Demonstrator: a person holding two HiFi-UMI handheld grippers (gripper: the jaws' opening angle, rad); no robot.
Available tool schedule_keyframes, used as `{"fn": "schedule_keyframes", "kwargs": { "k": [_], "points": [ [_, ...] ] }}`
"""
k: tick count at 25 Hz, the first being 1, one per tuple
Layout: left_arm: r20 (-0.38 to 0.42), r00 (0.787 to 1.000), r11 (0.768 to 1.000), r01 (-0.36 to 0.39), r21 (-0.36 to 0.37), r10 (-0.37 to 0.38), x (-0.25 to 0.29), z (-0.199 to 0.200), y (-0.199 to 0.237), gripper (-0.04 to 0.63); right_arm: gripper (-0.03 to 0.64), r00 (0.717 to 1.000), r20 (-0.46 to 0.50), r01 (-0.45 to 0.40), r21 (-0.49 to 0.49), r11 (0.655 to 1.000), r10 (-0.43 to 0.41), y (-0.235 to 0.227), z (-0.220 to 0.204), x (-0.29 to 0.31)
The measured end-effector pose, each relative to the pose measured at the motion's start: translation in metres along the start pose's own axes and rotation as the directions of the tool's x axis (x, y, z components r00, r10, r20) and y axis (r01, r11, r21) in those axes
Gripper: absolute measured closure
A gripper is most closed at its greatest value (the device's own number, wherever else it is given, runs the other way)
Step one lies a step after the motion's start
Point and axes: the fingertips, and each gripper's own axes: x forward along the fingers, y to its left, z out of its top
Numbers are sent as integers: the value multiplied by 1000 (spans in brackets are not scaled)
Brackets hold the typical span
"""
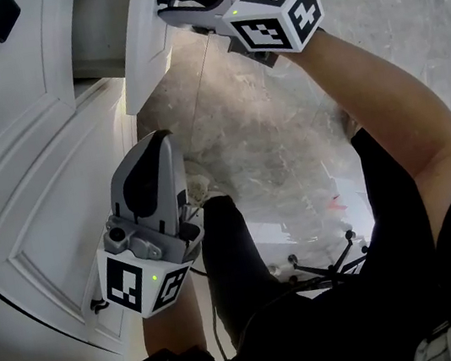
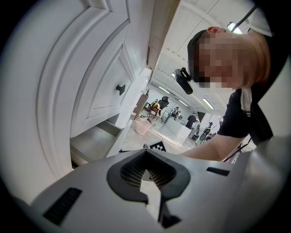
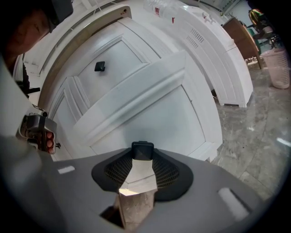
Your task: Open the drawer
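Note:
A white cabinet (image 1: 26,166) stands at the left. One drawer front (image 1: 149,55) stands out from it, and the left gripper view shows the drawer's grey inside (image 2: 93,143). My right gripper (image 1: 164,4) is at that front, shut on its black square knob (image 3: 142,150), which sits between the jaws of the right gripper (image 3: 142,157). The drawer above, closed, has its own black knob (image 1: 0,18), also visible as the knob (image 3: 99,66) and the knob (image 2: 120,88). My left gripper (image 1: 158,137) hangs beside the cabinet, shut and empty; the left gripper (image 2: 146,159) touches nothing.
A marble floor (image 1: 284,122) lies below. The person's dark-clothed legs (image 1: 237,250) and a black tripod-like stand (image 1: 334,264) are near the bottom. More white furniture (image 3: 218,54) and a basket (image 3: 278,68) stand to the right of the cabinet.

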Motion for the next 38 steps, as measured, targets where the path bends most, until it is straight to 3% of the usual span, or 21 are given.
{"fn": "schedule_keyframes", "kwargs": {
  "k": [38],
  "points": [
    [-4,997,996,78,46,-78,16,-4,-43,604,483,997,20,73,-33,997,-73,-5,-42,-105]
  ]
}}
